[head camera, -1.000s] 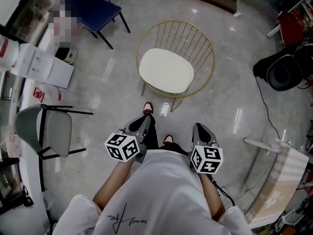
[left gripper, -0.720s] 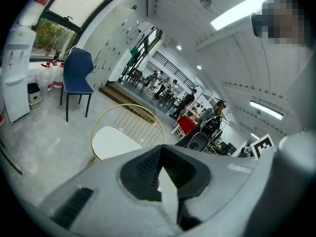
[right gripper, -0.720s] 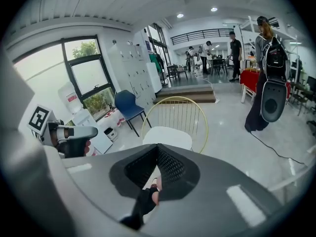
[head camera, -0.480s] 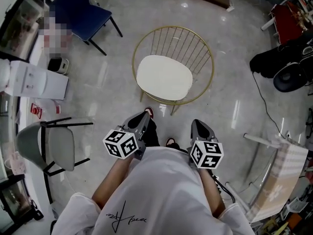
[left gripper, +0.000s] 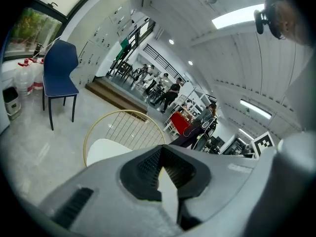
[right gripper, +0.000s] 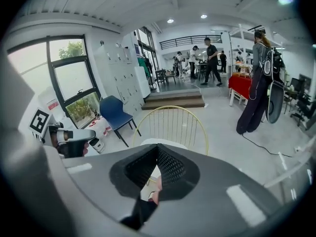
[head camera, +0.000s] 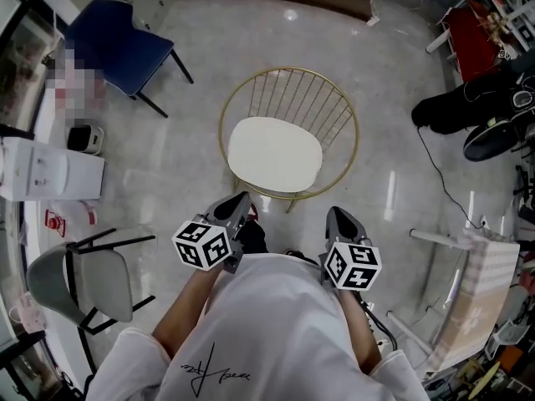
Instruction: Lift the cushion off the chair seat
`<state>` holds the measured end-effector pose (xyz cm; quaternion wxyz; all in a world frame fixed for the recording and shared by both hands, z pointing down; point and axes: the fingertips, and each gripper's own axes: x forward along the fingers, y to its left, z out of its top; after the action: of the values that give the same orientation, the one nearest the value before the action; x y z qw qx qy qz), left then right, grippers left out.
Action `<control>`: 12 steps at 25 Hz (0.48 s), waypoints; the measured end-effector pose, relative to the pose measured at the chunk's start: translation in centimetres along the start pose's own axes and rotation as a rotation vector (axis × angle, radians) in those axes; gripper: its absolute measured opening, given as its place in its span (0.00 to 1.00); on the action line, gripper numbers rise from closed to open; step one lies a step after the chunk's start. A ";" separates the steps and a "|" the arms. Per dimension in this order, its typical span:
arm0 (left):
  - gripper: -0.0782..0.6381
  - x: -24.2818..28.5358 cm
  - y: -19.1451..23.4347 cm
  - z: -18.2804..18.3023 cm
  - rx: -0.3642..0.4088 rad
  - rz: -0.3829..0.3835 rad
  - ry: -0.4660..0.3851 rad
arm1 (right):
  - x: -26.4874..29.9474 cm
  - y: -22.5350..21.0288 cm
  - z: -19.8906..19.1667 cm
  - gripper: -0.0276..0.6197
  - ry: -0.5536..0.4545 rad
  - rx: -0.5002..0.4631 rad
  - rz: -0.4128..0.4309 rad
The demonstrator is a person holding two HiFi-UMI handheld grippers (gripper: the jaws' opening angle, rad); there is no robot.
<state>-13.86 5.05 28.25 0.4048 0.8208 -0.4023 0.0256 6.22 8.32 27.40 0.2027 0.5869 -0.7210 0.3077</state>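
Approach step, judging by the gap left to close. Find the cushion [head camera: 275,154], pale and rounded, lying flat on the seat of the gold wire chair [head camera: 288,68], ahead of both tips and below them, somewhat nearer the left gripper [head camera: 241,199] than the right gripper [head camera: 338,215], and apart from both. Read both pairs of jaws as pressed together tip to tip and holding nothing, confirmed in each gripper view by pads meeting with no gap. Before reaching in, spread both pairs wide, to avoid merely poking at the soft top. Come in low over the open front of the ring, staying clear of the wire back on the far side of the cushion from the tips. Aim the left gripper at the near-left edge and the right gripper at the near-right edge, well apart, to share the load and prevent folding or swinging. Slip one jaw under the edge and one over it, rather than pinching the top face. Close slowly and firmly. Probably light and squashy, so expect some give before a true hold. Raise both sides together, level and straight up, high enough to clear the gold rim. Avoid dragging sideways, for fear of sliding the chair across the glossy floor [head camera: 175,165] or rocking it on thin legs.
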 end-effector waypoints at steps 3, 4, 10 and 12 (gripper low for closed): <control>0.12 0.5 1.2 0.7 0.005 -0.020 0.030 | 1.0 0.9 0.6 0.05 0.005 0.005 -0.023; 0.12 0.6 1.5 0.8 0.009 -0.031 0.044 | 1.3 1.3 0.8 0.05 0.008 0.007 -0.026; 0.12 1.3 3.3 1.7 0.005 -0.079 0.083 | 3.1 3.1 1.3 0.05 0.018 0.008 -0.051; 0.12 1.4 4.2 2.0 0.001 -0.074 0.093 | 3.2 3.5 1.5 0.05 0.018 0.010 -0.058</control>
<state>-16.33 1.34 30.15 0.4232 0.8333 -0.3523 0.0492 2.18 5.40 27.73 0.2151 0.6058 -0.7001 0.3108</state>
